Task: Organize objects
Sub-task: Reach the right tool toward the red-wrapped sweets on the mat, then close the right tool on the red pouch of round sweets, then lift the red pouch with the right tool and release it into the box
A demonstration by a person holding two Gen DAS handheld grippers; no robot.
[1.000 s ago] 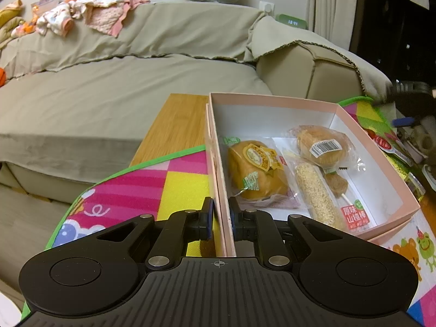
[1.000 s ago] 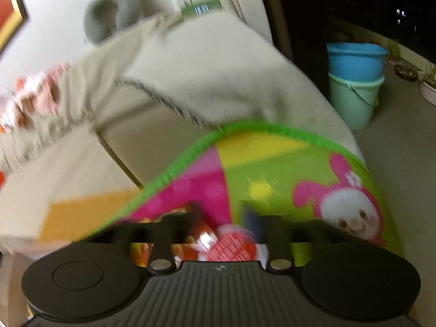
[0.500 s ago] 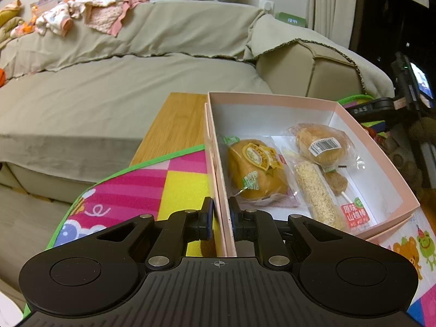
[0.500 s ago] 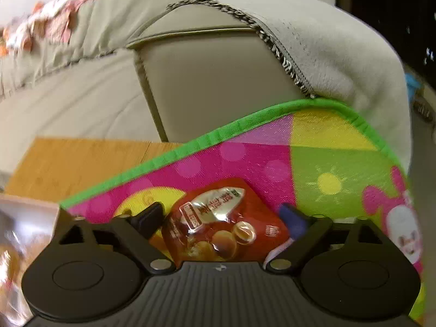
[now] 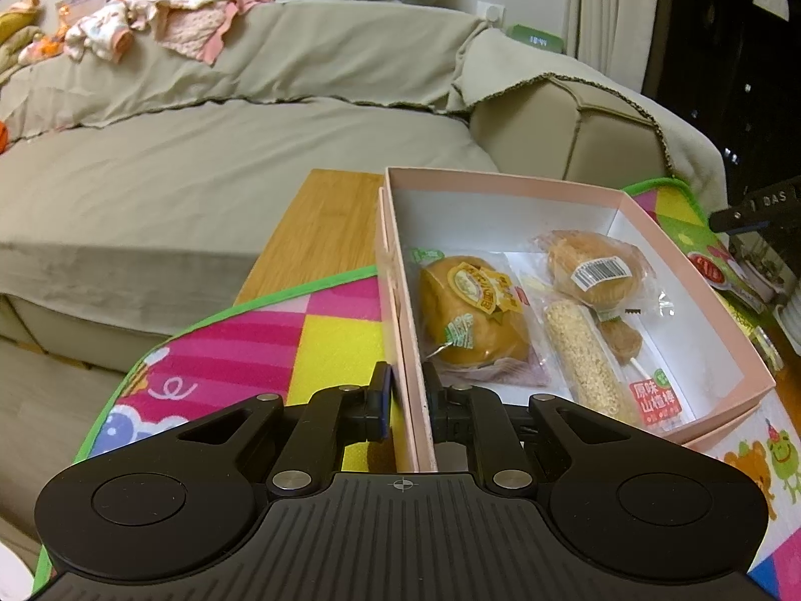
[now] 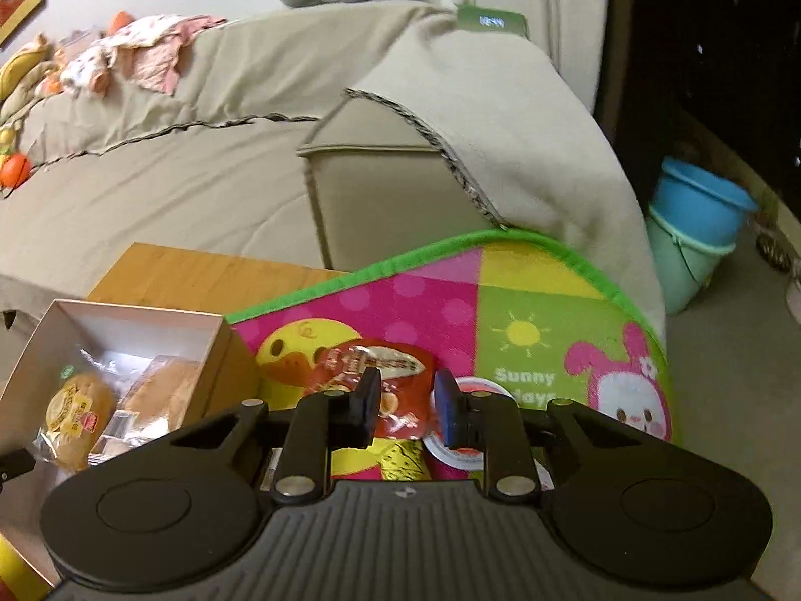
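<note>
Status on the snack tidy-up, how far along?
Done: three wrapped snacks sit in the pink box, a bun, a barcoded cake and a stick snack. In hand: the left tongs clamp the box's near wall; the right tongs are open just above a red packet, not gripping it. Left: that packet and a red-lidded cup lie on the mat.

Both wrist cams low over the worktop (image 5: 320,230), close in, facing the sofa (image 5: 225,150); left sits at the pink box (image 5: 500,185) wall; shared: box, mat (image 6: 525,310), sofa
</note>
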